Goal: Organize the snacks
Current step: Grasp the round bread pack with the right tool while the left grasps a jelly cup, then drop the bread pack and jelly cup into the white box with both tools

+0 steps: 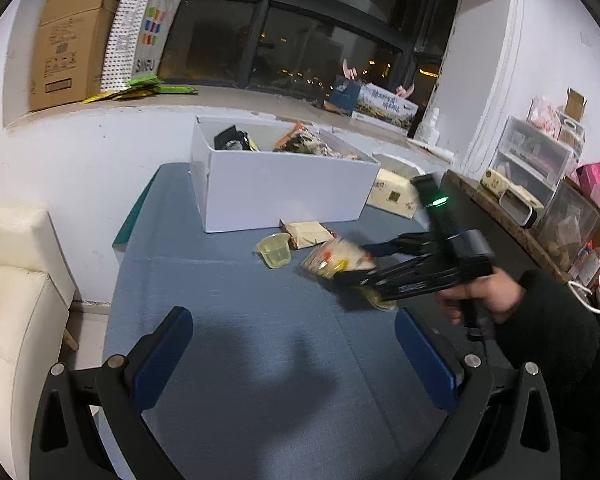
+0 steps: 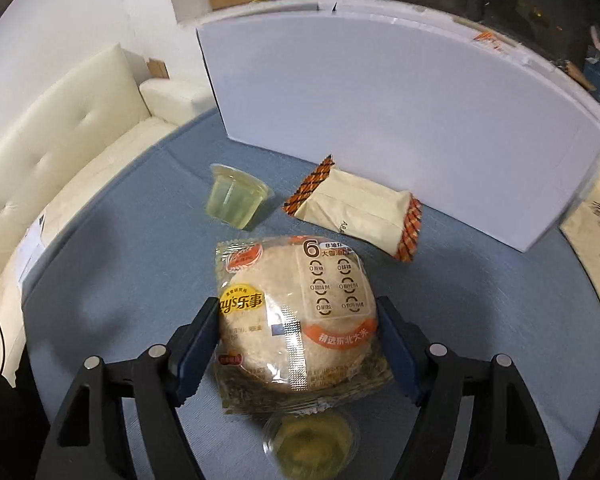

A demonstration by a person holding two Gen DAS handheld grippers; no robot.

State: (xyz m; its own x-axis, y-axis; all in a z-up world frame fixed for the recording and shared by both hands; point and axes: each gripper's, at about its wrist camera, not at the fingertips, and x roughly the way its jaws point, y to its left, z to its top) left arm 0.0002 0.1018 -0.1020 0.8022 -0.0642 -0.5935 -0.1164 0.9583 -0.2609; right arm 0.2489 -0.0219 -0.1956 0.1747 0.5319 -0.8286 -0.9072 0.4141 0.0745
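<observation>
My right gripper [image 2: 298,324] is shut on a round rice cracker pack [image 2: 296,312] and holds it above the blue table; it shows blurred in the left wrist view [image 1: 336,260]. A jelly cup [image 2: 312,446] lies under the pack. Another jelly cup [image 2: 236,200] lies on its side beyond it, also in the left wrist view [image 1: 274,254]. A beige snack packet [image 2: 356,210] lies in front of the white box [image 2: 380,112]. The box [image 1: 276,196] holds several snacks. My left gripper [image 1: 294,340] is open and empty over the table's near part.
A cream sofa [image 2: 60,148] stands left of the table. A cardboard box [image 1: 72,44] and a dotted bag [image 1: 140,32] sit on the window ledge. A tissue pack [image 1: 396,192] lies right of the white box. A cluttered shelf [image 1: 540,184] runs along the right.
</observation>
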